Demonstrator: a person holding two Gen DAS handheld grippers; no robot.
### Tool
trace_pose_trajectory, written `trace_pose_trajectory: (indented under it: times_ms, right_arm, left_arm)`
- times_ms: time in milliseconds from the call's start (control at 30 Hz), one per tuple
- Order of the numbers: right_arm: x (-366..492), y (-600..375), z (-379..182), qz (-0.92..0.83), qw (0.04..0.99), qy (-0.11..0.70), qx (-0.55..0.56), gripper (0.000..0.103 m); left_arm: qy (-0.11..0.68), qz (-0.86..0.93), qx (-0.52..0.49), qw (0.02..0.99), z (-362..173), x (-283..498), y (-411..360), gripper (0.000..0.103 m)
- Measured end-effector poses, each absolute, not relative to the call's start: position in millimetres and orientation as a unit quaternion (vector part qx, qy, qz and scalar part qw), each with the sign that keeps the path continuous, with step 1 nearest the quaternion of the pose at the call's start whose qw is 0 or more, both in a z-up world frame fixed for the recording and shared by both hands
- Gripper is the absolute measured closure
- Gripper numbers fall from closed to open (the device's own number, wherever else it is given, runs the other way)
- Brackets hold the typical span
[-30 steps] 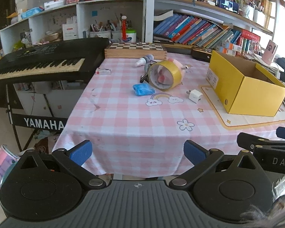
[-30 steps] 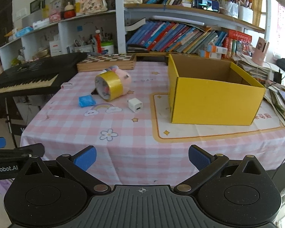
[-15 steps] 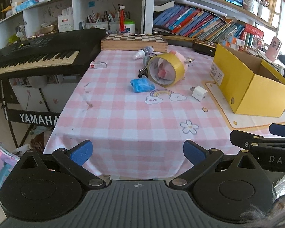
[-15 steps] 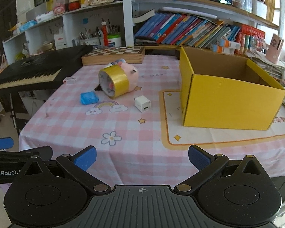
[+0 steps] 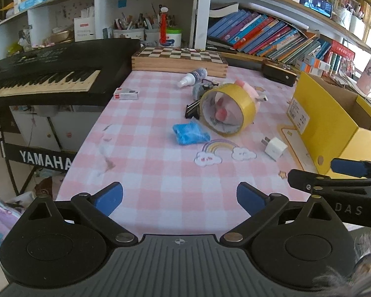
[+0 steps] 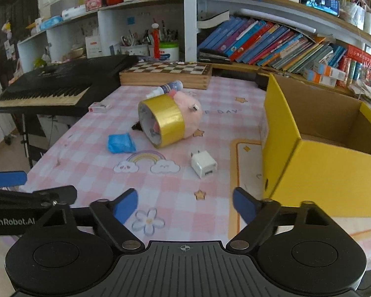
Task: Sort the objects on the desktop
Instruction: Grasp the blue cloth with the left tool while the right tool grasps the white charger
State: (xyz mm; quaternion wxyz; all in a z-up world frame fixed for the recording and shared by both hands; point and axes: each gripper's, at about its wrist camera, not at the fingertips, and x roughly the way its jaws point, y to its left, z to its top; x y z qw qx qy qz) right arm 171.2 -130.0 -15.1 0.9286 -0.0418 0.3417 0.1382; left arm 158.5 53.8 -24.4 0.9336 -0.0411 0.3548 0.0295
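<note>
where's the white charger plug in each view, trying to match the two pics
Left wrist view: white charger plug at centre right, just left of the yellow box.
Right wrist view: the plug near the middle, left of the box.
Shared landmark: the rainbow print on the tablecloth, just left of the plug in both.

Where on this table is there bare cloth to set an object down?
Free: the near strip between the charger and the table edge, and the left side between keyboard and blue packet. Crowded: around the tape roll, pink plush and bottle.
</note>
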Motion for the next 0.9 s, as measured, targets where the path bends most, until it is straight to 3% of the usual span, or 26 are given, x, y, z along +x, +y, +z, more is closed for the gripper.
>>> trace_pose_trajectory:
  times_ms: [167,300,467,533,667,900]
  right_arm:
    - [195,-124,-24,0.139,0.927,0.345,-0.051,0.024]
    - [215,-122,-33,0.133,0.921,0.362,-0.05,0.032]
    - [232,-118,-43,0.125,0.919,0.369,-0.061,0.032]
    - [237,-116,-47,0.12,0.92,0.367,-0.07,0.032]
    - [249,-114,-53,0.114,0.919,0.369,-0.074,0.032]
    - [263,-115,-61,0.108,0.917,0.378,-0.072,0.034]
  left_arm:
    - [0.361,0.026,-0.051,0.931,-28,189,56,0.011]
    - [0.364,0.024,-0.046,0.93,-33,216,56,0.012]
    - [0.374,0.02,-0.038,0.927,-42,251,54,0.016]
    - [0.377,0.019,-0.034,0.925,-45,263,54,0.019]
    - [0.392,0.017,-0.031,0.919,-55,287,51,0.04]
    - [0.405,0.021,-0.036,0.913,-67,309,47,0.045]
